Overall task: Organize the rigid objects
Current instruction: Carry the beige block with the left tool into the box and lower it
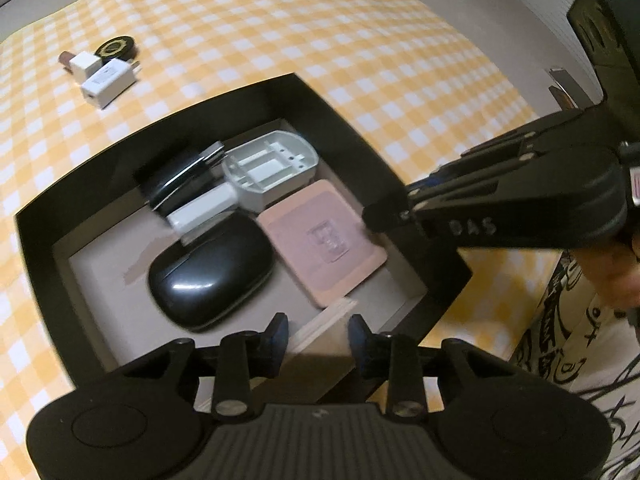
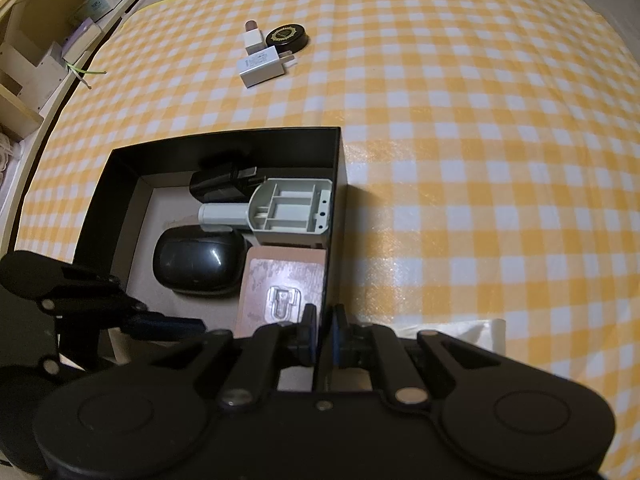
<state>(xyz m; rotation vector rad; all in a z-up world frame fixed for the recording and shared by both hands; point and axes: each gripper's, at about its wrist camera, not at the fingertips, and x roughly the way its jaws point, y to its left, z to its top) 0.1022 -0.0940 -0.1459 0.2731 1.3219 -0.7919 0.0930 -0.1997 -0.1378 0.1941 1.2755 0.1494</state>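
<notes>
A black box (image 1: 320,100) (image 2: 224,136) on the checked cloth holds a black mouse (image 1: 212,272) (image 2: 196,264), a pink pad (image 1: 324,240) (image 2: 280,280), a grey plastic shell (image 1: 272,168) (image 2: 292,212), a white cylinder (image 1: 200,210) (image 2: 220,214) and a black device (image 1: 176,180) (image 2: 220,184). My left gripper (image 1: 318,330) is shut on a pale wooden block (image 1: 320,340) over the box's near part. My right gripper (image 2: 322,320) is shut on the box's right wall (image 2: 336,240); it shows in the left wrist view (image 1: 384,212).
On the yellow checked cloth (image 2: 480,160) beyond the box lie a white charger (image 1: 108,84) (image 2: 262,66), a small white cube (image 1: 86,65) (image 2: 253,38) and a round black lid (image 1: 118,48) (image 2: 288,36). Shelves (image 2: 36,72) stand at the left.
</notes>
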